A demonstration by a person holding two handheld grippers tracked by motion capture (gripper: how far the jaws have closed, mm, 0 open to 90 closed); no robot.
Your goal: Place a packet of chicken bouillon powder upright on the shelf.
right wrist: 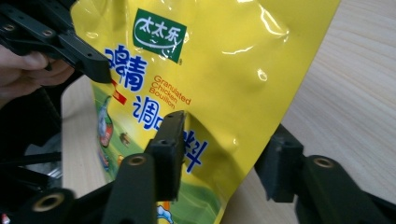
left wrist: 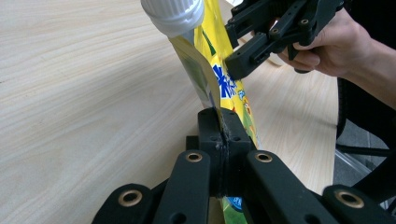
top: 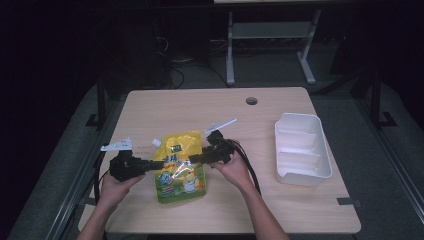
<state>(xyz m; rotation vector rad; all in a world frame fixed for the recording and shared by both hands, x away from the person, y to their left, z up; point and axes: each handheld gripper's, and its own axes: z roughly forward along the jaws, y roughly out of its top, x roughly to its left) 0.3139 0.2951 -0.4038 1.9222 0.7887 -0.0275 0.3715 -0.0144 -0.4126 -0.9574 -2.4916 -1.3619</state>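
Yellow spout pouch of granulated chicken bouillon (top: 181, 165) near the front edge of my table (top: 210, 107), left of centre, white screw cap (top: 156, 142) at its upper left corner. White divided tray (top: 302, 148) sits well apart at the right, nothing in it.

My left gripper (top: 156, 164): jaws pinched tight on the pouch's left edge, below the cap; in the left gripper view the film runs straight into the closed jaws.

My right gripper (top: 196, 159): jaws wide, one on the printed face, the other off the right edge behind the pouch. Straddling the edge, not yet clamped.

Step in hand, as I judge it: getting a second grip so I can carry the pouch with both tools, probably toward the tray.

Next move calls for closing the right jaws squarely on the edge seam. The film is slick and dented, the contents shift; a shallow bite could slip. Keep left pinch firm while closing.
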